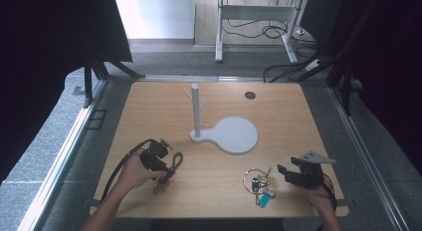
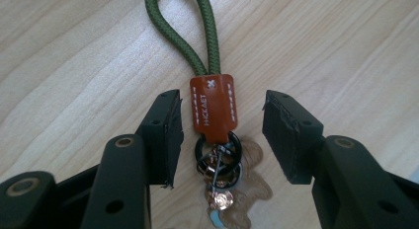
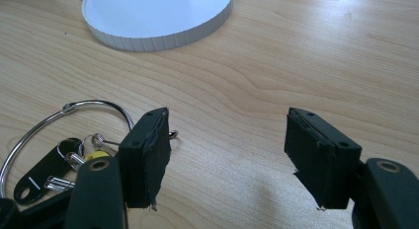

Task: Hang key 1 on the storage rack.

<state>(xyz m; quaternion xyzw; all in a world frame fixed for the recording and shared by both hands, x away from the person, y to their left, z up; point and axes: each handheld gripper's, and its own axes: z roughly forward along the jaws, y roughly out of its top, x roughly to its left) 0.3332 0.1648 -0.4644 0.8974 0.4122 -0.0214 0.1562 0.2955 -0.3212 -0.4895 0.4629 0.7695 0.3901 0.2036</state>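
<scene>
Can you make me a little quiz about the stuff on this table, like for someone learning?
1. True or false: the left gripper has its fingers shut tight on the green cord keychain.
2. Which is nearest the right gripper? A) the white peg stand B) the big ring of keys C) the dark round hole in the table
3. Fill in: the brown tag on the green cord lies ______ the left gripper's two fingers.

Key: 1 false, the fingers are open on either side of it. 2 B. 3 between.
</scene>
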